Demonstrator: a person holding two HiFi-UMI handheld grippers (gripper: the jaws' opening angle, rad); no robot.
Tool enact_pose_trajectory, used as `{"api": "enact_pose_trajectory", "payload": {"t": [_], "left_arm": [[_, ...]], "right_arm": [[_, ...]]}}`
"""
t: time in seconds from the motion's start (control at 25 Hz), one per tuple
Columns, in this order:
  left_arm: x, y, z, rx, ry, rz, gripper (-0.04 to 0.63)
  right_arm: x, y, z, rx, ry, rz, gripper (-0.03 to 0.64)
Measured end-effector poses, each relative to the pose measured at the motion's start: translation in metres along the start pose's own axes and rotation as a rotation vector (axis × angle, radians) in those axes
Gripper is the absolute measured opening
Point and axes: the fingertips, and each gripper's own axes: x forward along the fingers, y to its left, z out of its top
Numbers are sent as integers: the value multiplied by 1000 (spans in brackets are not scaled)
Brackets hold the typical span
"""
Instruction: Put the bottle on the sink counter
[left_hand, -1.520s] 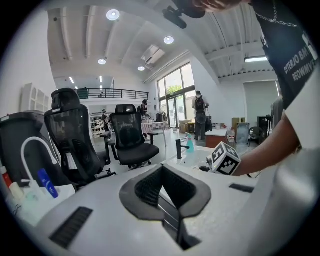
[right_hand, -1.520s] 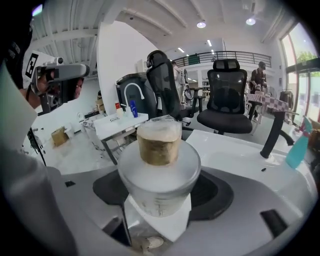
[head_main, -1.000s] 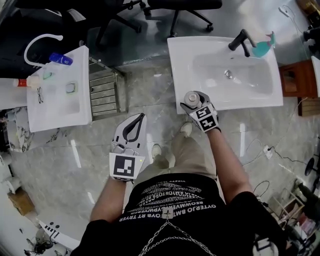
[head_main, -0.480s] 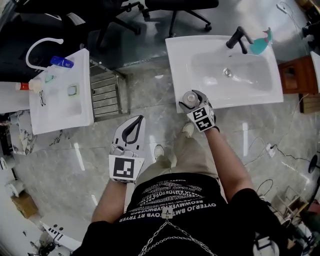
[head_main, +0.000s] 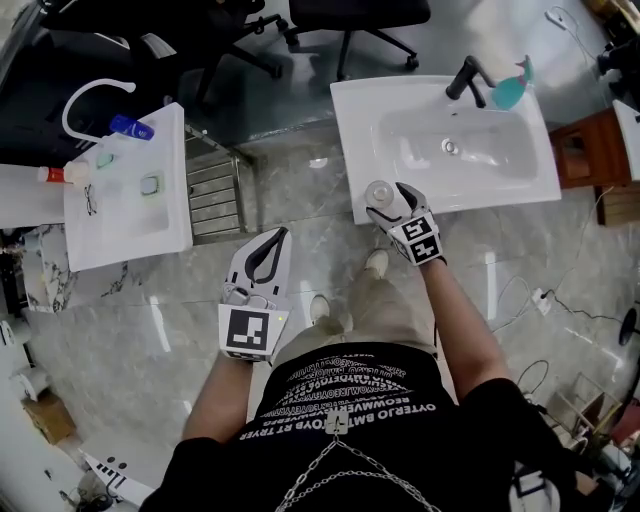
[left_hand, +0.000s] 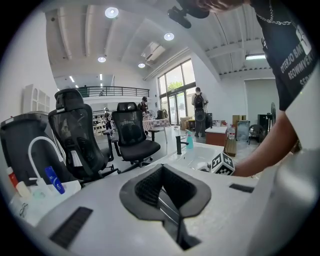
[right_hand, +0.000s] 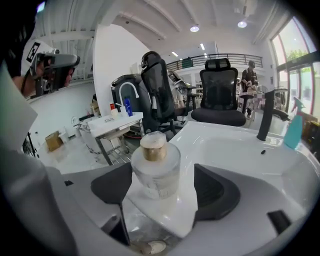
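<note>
A person stands over a white sink counter (head_main: 358, 110) with a handheld gripper in each hand. A squat clear bottle (head_main: 379, 191) with a gold-coloured cap stands upright on the near left corner of the counter, just short of the basin and close to the counter's edge.

The right gripper (head_main: 390, 203) reaches down to that corner. Its fingers (right_hand: 111, 186) have just been opening and now stand wide, one on each side of the bottle, with a gap between each dark pad and the glass. They press on nothing, and the bottle rests on the counter by itself.

The left gripper (head_main: 279, 237) hangs over the marble floor (head_main: 150, 330), to the left of the sink counter and nearer to the person. Its fingers meet at their tips and hold nothing.

At the far right of the sink counter a black faucet (head_main: 466, 78) rises beside a teal spray bottle (head_main: 515, 88). Well apart, on the left, a second white counter (head_main: 130, 215) carries a blue bottle (head_main: 131, 127) and a curved white spout (head_main: 90, 92). Black office chairs (head_main: 345, 20) stand on the far side of both counters.
</note>
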Motion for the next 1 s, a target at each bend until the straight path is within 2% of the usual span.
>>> {"api": "enact_pose_trajectory", "payload": {"t": [0.2, 0.24, 0.28, 0.36, 0.4, 0.68, 0.8, 1.0], "left_arm": [[-15, 5, 13, -6, -32, 1, 6], [-18, 5, 16, -3, -42, 1, 5], [-22, 6, 21, 0, -54, 0, 6], [-28, 5, 31, 2, -81, -4, 5], [-32, 4, 37, 3, -97, -8, 5], [-80, -6, 76, 13, -213, -49, 5], [-103, -9, 90, 25, -254, -61, 5], [-141, -14, 91, 50, -276, -81, 5]], "right_arm": [[-66, -7, 21, 104, -118, -56, 362], [-83, -9, 28, 103, -147, -90, 307], [-101, -11, 37, 98, -178, -134, 196], [-138, -14, 58, 89, -242, -224, 38], [-155, -12, 69, 88, -269, -253, -3], [-254, 47, 138, 24, -383, -355, -3], [-285, 76, 153, 11, -399, -395, -3], [-321, 123, 166, -7, -429, -443, -3]]}}
